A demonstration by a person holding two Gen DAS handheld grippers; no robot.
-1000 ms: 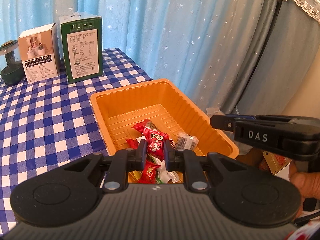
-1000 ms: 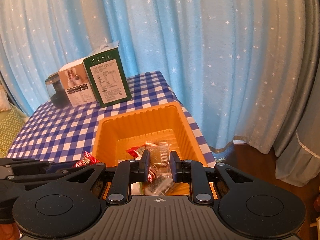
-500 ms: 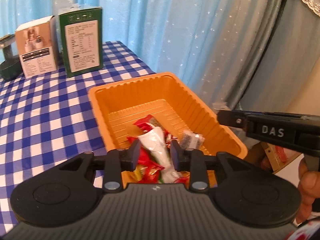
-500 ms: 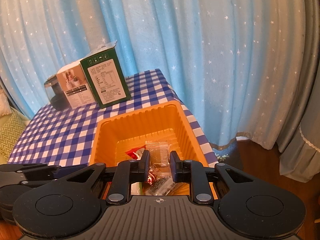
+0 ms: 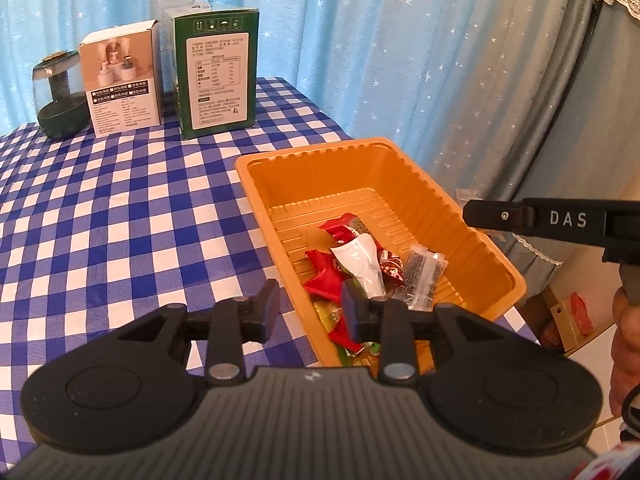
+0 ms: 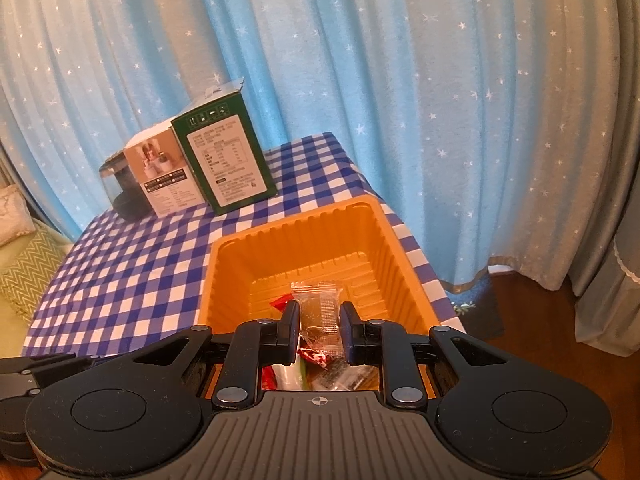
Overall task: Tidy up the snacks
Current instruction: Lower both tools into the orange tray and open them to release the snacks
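An orange plastic tray [image 5: 404,168] sits at the right edge of the checked table. It holds several wrapped snacks: red packets [image 5: 326,280], a white-backed packet [image 5: 360,264] and a clear dark packet [image 5: 422,274]. My left gripper [image 5: 308,312] is open and empty, over the tray's near left rim. My right gripper [image 6: 319,332] is open and empty, above the tray [image 6: 240,264], with the clear packet [image 6: 320,308] lying in the tray below its fingers. Its side also shows in the left wrist view [image 5: 560,224].
A green box [image 5: 216,76], a white box [image 5: 122,80] and a dark glass jar [image 5: 60,100] stand at the table's far end. Blue star curtains hang behind. The table edge runs just right of the tray, with floor and a cardboard box [image 5: 568,316] beyond.
My left gripper opened and let the red-and-white packet fall into the tray, then moved left and back. My right gripper stayed open and hardly moved.
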